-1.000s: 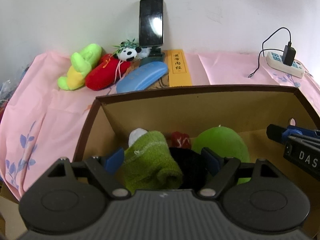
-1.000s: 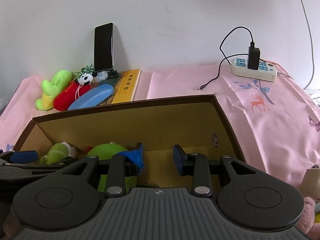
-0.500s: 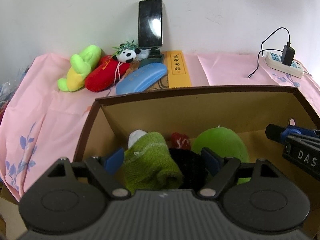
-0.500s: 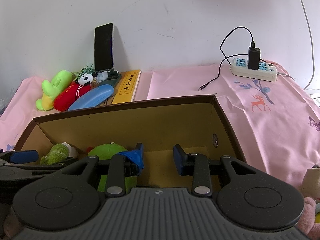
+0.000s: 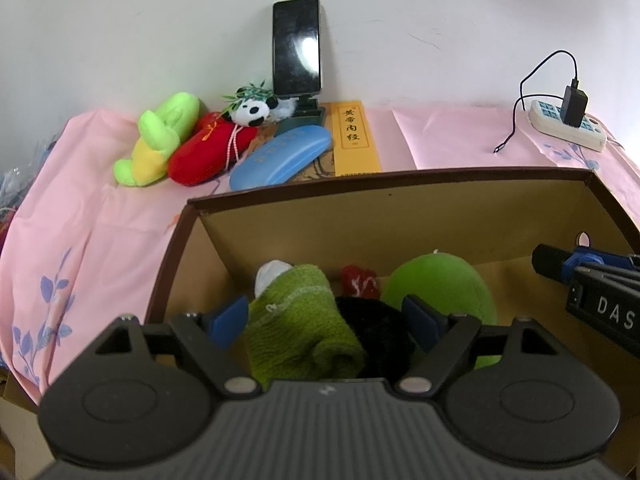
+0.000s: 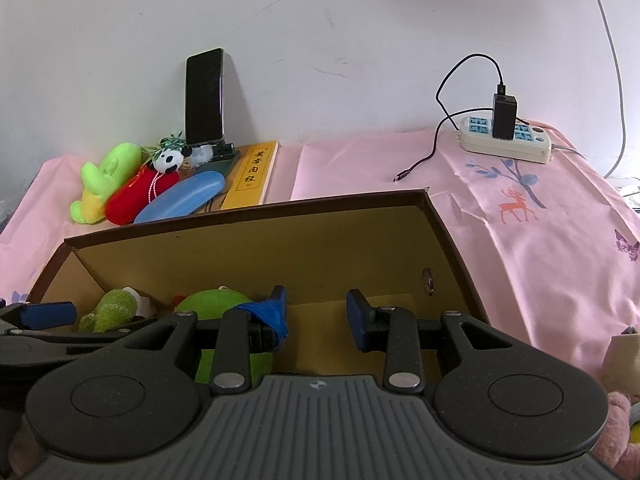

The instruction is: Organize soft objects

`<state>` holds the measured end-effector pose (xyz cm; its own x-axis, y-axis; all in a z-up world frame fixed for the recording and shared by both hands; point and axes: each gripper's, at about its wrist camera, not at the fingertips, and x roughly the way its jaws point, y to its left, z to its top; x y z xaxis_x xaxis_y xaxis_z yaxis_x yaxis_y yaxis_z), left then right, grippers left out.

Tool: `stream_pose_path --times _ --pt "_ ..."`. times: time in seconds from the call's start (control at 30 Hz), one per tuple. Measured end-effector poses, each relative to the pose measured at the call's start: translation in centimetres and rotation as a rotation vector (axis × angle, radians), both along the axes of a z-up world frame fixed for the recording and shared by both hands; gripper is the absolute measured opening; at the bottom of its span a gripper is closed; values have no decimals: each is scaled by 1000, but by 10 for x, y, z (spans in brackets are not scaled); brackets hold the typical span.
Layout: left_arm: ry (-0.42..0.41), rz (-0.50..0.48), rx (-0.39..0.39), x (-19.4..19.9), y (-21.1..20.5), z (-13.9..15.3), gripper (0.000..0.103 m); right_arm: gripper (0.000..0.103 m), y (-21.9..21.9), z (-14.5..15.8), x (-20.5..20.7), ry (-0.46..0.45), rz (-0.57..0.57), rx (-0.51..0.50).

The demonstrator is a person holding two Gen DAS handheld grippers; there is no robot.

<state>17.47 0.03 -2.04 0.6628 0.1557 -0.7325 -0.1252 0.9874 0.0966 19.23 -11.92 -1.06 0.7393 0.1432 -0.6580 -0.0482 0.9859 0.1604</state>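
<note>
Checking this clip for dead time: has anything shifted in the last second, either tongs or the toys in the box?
Nothing visibly changed. The left tongs stay open over the green knitted toy in the cardboard box. The right tongs stay open and empty inside the box beside the round green plush. The toys by the wall lie as before.

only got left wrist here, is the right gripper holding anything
observer: no, the right gripper is open and empty, pointing into the bare right part of the box.
operator: any soft stuff outside the box on that side
observer: yes, a pink plush sits at the right view's lower right corner, outside the box.
operator: anything by it
observer: a beige thing just above it, too cropped to identify.
</note>
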Motion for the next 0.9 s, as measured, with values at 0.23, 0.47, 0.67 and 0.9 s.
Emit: stream_pose_path --times 0.23,0.47,0.67,0.9 --pt "1 -2 -3 0 0 0 84 16 0 -1 0 0 -1 -13" --pt "2 -3 -6 1 0 -1 84 16 1 -1 0 -9 11 -26" --pt "1 -2 -7 1 0 -1 84 16 0 0 1 -7 14 -25" --pt "1 -3 -7 1 0 -1 84 16 0 -1 2 2 10 -26"
